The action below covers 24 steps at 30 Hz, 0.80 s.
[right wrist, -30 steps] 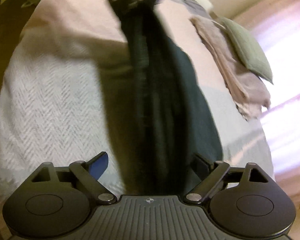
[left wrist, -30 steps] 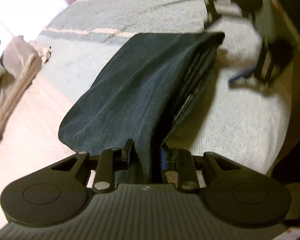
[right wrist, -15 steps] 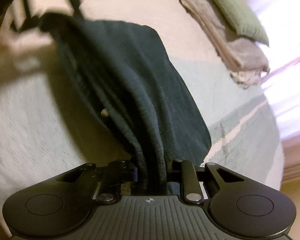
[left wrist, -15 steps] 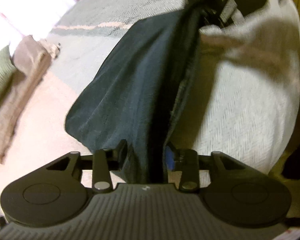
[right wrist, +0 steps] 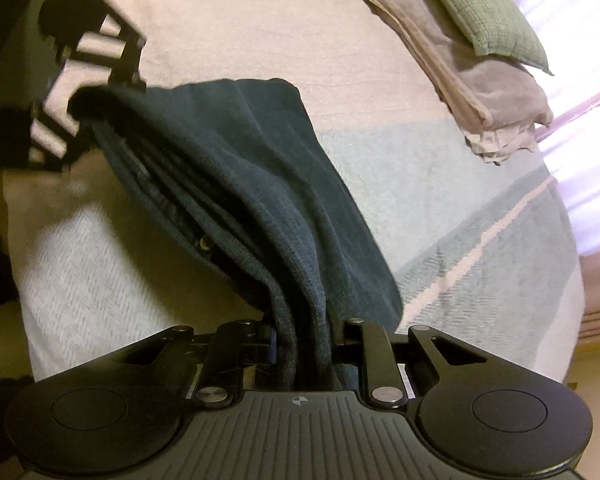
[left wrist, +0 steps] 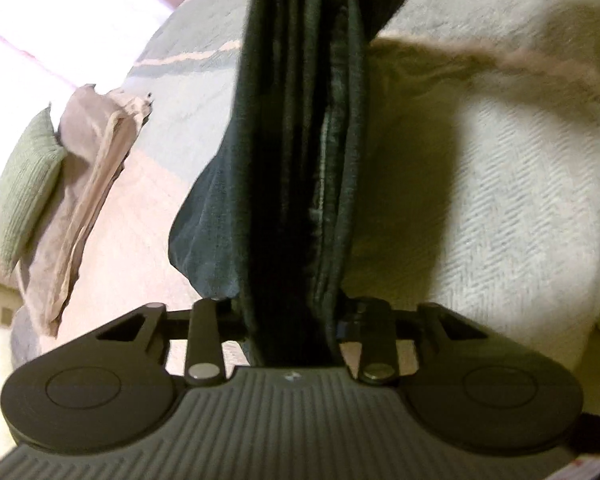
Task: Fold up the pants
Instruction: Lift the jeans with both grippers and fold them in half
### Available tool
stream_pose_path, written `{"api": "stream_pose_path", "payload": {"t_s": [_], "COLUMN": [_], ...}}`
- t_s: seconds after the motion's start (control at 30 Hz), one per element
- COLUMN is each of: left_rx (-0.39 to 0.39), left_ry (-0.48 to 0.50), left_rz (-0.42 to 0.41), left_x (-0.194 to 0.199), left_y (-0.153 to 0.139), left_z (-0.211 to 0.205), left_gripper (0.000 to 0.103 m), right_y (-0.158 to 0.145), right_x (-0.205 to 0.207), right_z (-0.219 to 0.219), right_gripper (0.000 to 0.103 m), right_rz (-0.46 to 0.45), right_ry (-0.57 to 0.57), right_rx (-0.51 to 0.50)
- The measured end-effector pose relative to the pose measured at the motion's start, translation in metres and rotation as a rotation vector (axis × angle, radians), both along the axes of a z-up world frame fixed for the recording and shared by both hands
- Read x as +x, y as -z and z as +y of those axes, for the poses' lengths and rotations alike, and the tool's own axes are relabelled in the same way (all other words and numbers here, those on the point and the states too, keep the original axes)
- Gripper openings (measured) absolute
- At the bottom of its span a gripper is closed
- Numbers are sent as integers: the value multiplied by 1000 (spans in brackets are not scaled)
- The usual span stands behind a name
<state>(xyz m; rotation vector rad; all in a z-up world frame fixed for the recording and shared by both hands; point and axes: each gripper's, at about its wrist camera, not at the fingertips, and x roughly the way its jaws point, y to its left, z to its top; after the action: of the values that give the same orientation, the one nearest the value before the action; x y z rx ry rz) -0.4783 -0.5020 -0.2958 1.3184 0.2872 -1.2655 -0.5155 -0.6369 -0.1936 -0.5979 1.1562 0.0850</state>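
Both the left gripper and right gripper clamp the bunched pants raised over the bed, mid-fold, so the next move likely calls for lowering them flat.

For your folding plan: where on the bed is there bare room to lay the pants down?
Free: the pale blanket on the near side of the pants, and the pink sheet beyond them. Crowded: the corner with the folded linen and green pillow.
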Motion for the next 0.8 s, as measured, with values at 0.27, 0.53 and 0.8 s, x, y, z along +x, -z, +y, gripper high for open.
{"api": "stream_pose_path", "payload": {"t_s": [0.27,0.53,0.8], "left_rx": [128,280,202], "left_ry": [252,601,758], "left_rz": [157,222,191], "left_x": [50,58,-14], "left_y": [-103,-188,-237], "left_z": [0,-63,-230], "left_gripper": [22,21,21], "right_y": [-48,-124,-171], "right_x": [-23,-56,-98], "right_z": [26,6,-140], "right_gripper": [16,16,16], "right_rz": [59,53,-20], "right_ry": [92,285,455], "right_rx": [70,171,72]}}
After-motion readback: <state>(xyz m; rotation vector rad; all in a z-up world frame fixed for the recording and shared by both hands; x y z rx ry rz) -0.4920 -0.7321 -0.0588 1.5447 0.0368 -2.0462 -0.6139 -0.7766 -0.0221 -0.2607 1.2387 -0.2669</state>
